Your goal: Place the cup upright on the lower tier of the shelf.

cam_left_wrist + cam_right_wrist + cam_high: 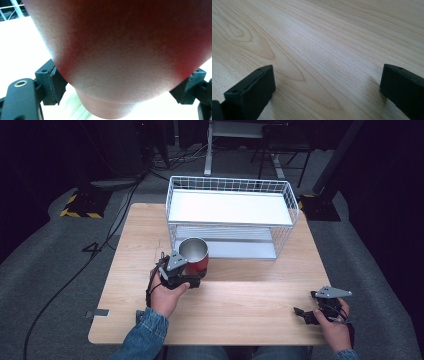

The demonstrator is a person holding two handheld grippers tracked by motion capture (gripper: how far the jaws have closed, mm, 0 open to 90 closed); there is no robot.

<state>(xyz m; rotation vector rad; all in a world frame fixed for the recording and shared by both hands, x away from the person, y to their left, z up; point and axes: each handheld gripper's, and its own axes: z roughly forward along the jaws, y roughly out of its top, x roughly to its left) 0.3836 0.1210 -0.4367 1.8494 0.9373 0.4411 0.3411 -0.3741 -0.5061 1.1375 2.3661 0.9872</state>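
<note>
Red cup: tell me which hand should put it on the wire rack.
Left. The left gripper is already clamped on the red cup, right in front of the wire rack. The right gripper sits open near the table's right edge, holding nothing.

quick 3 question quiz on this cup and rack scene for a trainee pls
1. True or false: the left gripper is shut on the red cup.
2. Are the right gripper's jaws open or shut?
3. The cup is: A) on the wire rack's top shelf, B) in front of the rack, C) lying on its side.

Key
1. True; both pads press its sides.
2. Open, over bare table.
3. B.
</note>
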